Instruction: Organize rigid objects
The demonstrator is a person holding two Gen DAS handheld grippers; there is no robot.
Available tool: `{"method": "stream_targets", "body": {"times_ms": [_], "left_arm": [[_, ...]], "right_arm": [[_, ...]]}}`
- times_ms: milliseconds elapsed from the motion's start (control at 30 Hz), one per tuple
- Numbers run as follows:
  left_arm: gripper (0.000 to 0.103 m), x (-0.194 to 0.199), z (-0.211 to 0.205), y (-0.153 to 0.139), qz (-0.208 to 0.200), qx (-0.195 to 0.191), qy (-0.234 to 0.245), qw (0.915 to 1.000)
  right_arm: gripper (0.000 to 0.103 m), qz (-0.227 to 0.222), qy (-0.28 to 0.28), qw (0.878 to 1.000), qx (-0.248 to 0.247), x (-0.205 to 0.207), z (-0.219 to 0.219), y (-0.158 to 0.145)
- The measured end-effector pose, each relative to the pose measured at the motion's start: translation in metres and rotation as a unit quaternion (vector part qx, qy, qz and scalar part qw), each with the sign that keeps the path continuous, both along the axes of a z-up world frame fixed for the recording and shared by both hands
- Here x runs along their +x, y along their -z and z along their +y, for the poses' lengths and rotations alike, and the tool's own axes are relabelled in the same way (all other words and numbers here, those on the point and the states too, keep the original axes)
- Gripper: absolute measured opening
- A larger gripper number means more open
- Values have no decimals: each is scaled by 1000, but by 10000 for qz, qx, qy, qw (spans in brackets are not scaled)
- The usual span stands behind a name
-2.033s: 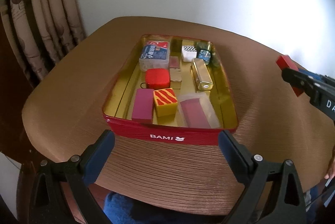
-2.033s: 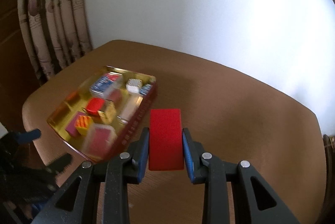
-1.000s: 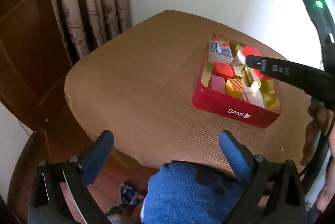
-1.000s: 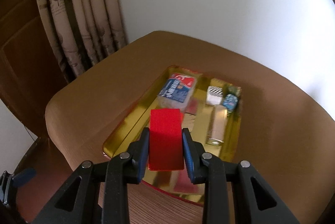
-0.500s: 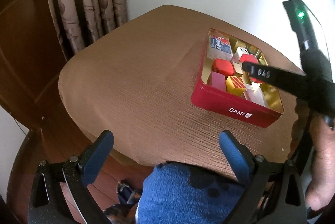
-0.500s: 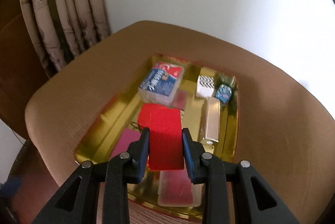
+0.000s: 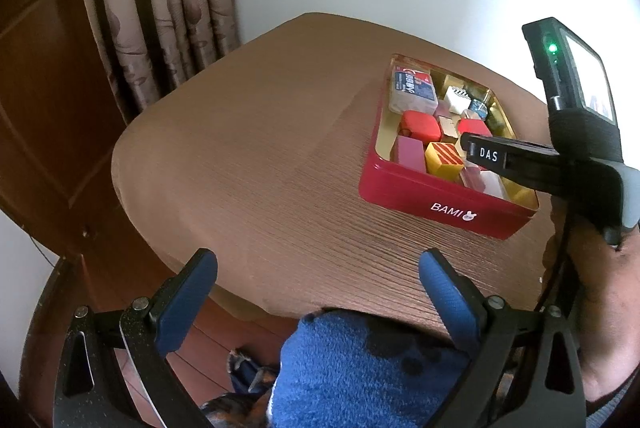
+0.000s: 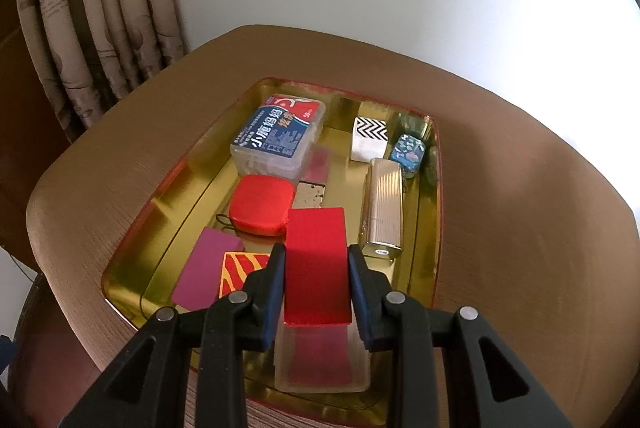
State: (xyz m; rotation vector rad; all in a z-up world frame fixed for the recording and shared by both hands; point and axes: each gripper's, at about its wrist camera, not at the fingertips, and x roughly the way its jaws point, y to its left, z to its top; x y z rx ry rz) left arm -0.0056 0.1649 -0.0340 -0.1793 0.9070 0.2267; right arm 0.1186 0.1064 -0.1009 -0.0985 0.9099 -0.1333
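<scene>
The right gripper (image 8: 316, 282) is clamped on a red block (image 8: 316, 264) at lower centre, above the red tin (image 8: 438, 212). The left gripper (image 7: 316, 292), jaws apart and empty, is at the table (image 7: 260, 168) edge, lower frame.

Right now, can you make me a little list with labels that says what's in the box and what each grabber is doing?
box: red tin with gold inside, on the brown table
held thing: red block
right gripper: shut on the red block, above the tin
left gripper: open, empty, away from the tin near the table edge
in the tin: blue-labelled clear box, round-cornered red case, gold case, zigzag cube, purple block, striped yellow block
</scene>
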Motion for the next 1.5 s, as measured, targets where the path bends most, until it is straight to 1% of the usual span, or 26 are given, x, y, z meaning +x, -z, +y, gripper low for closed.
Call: {"method": "stream_targets", "body": {"times_ms": [367, 700, 800, 867, 967, 1000, 1033, 1100, 1200, 1367, 1500], "left_arm": [[100, 1, -3, 0, 1, 3, 83, 10000], [100, 1, -2, 1, 22, -37, 174, 9998], [100, 1, -3, 1, 18, -16, 226, 9997], [100, 0, -3, 1, -15, 9, 246, 9997], [100, -1, -4, -2, -113, 18, 301, 9995], [100, -2, -5, -4, -174, 35, 339, 9993], [102, -3, -6, -6, -227, 90, 348, 9991], [102, -5, -8, -10, -301, 242, 349, 9986], [102, -6, -11, -13, -386, 291, 371, 9981], [102, -9, -15, -22, -630, 371, 365, 9967], [102, -9, -24, -31, -801, 586, 455, 9940]], "right_arm": [[30, 37, 120, 9999, 4, 5, -5, 8], [30, 55, 261, 9996, 125, 8, -15, 14], [37, -3, 292, 9996, 61, 5, -16, 13], [39, -130, 219, 9996, 132, 0, -16, 8], [40, -286, 233, 9993, 63, -10, -15, -2], [41, -415, 208, 9989, 89, -17, -16, -8], [44, -446, 216, 9987, 84, -20, -16, -11], [48, -530, 250, 9982, -103, -32, -16, -16], [49, -589, 234, 9977, -249, -45, -16, -20], [50, -613, 320, 9971, -326, -62, -19, -26], [50, -770, 280, 9950, -579, -73, -14, -41]]}}
